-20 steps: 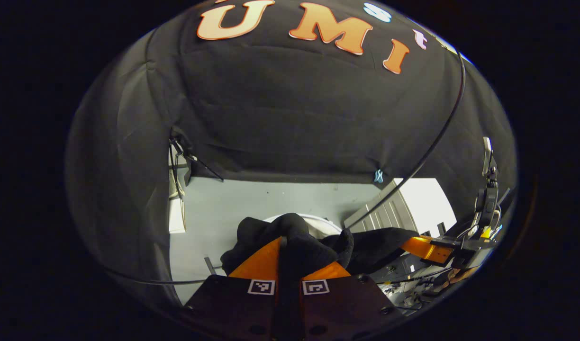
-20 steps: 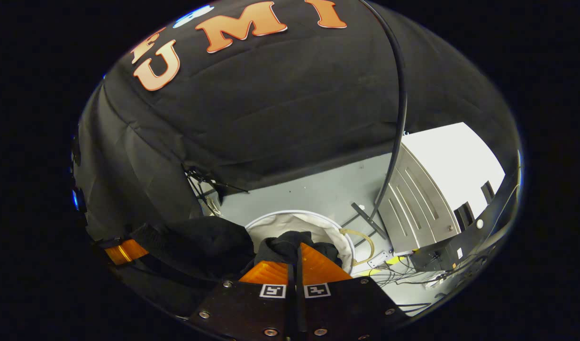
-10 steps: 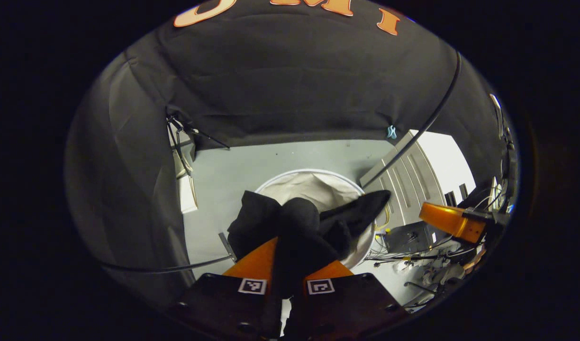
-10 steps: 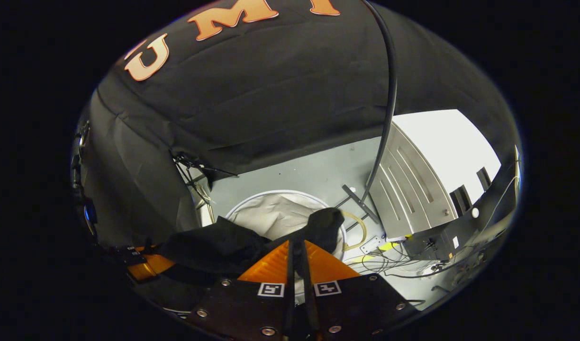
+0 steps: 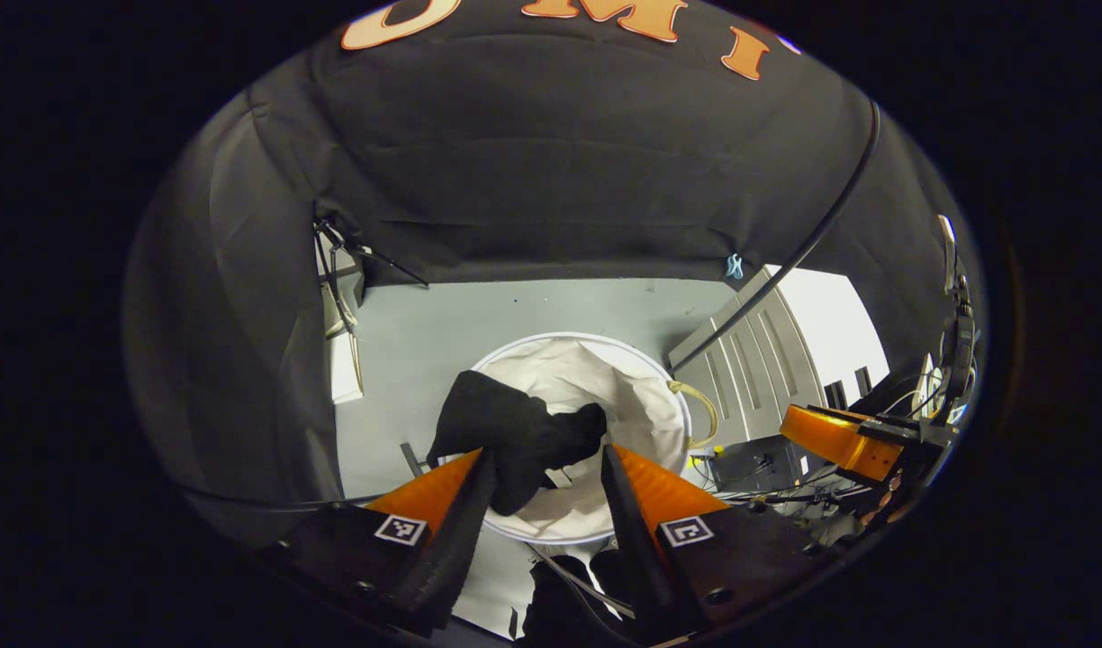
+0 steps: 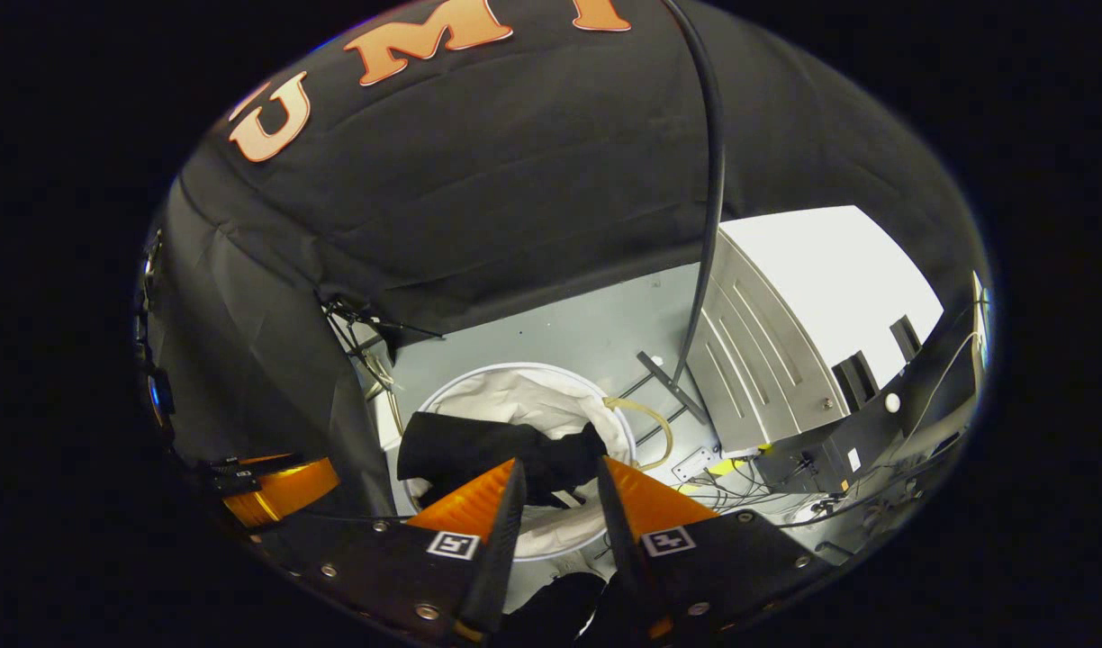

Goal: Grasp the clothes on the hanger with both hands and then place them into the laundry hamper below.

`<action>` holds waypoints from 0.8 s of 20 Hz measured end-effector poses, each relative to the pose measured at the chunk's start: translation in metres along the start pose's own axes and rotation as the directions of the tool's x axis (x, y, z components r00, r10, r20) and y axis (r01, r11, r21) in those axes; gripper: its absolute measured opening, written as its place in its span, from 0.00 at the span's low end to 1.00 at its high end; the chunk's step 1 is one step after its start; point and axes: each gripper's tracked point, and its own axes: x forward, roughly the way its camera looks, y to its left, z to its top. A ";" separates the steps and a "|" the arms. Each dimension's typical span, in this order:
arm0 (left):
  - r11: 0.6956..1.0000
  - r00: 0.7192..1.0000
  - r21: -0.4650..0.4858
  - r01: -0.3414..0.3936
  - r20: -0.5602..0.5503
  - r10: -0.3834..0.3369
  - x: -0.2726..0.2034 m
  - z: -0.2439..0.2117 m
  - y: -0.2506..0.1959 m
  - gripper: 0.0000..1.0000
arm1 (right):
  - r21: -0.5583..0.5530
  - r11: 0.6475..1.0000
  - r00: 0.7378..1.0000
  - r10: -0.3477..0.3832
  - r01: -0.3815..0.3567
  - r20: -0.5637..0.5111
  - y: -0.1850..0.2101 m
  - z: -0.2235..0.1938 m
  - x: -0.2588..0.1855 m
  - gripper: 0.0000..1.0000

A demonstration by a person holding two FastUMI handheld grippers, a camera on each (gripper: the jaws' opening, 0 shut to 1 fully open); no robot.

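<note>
Clothes point(image 5: 515, 436) are seen as plain black, no pattern. Laundry hamper point(image 5: 641, 405) is lined in white fabric with a white rim; a pale yellowish handle point(image 5: 700, 412) is noted at its side. Floor point(image 5: 479, 310) is rendered light grey. Cabinet point(image 6: 767, 360) is metallic grey, ribbed, with white top. Cable point(image 6: 709, 198) is black.

Left tool point(image 5: 544, 468) spread wide; black garment point(image 5: 515, 436) in white hamper point(image 5: 645, 405).
</note>
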 end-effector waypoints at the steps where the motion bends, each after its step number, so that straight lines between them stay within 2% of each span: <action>1: 1.000 1.000 -0.004 -0.006 0.007 0.006 -0.003 0.001 0.001 0.80 | -0.004 1.000 1.000 -0.014 0.014 0.009 -0.007 0.003 -0.002 0.49; 2: 1.000 1.000 -0.007 -0.008 0.012 0.008 -0.006 0.002 0.001 0.84 | -0.013 1.000 0.999 -0.027 0.027 0.023 -0.016 0.008 -0.007 0.66; 3: 1.000 1.000 -0.008 -0.013 0.017 0.013 -0.008 0.001 0.001 0.88 | -0.022 0.999 0.999 -0.031 0.032 0.034 -0.021 0.013 -0.011 0.75; 4: 0.999 0.999 -0.005 -0.032 0.022 0.032 -0.013 0.001 0.005 0.94 | -0.026 0.999 0.999 -0.031 0.032 0.044 -0.023 0.017 -0.016 0.90; 6: 0.997 0.996 -0.007 -0.073 0.044 0.073 -0.023 0.006 0.016 0.99 | -0.020 0.999 0.998 -0.024 0.026 0.066 -0.030 0.027 -0.028 0.94; 11: 0.990 0.981 -0.071 -0.125 0.140 0.134 -0.060 0.030 0.036 0.99 | -0.034 0.999 0.990 -0.037 0.042 0.139 -0.065 0.065 -0.058 0.94; 16: 0.973 0.939 -0.150 -0.177 0.270 0.213 -0.109 0.070 0.067 0.99 | -0.042 0.996 0.970 -0.063 0.075 0.235 -0.102 0.117 -0.097 0.95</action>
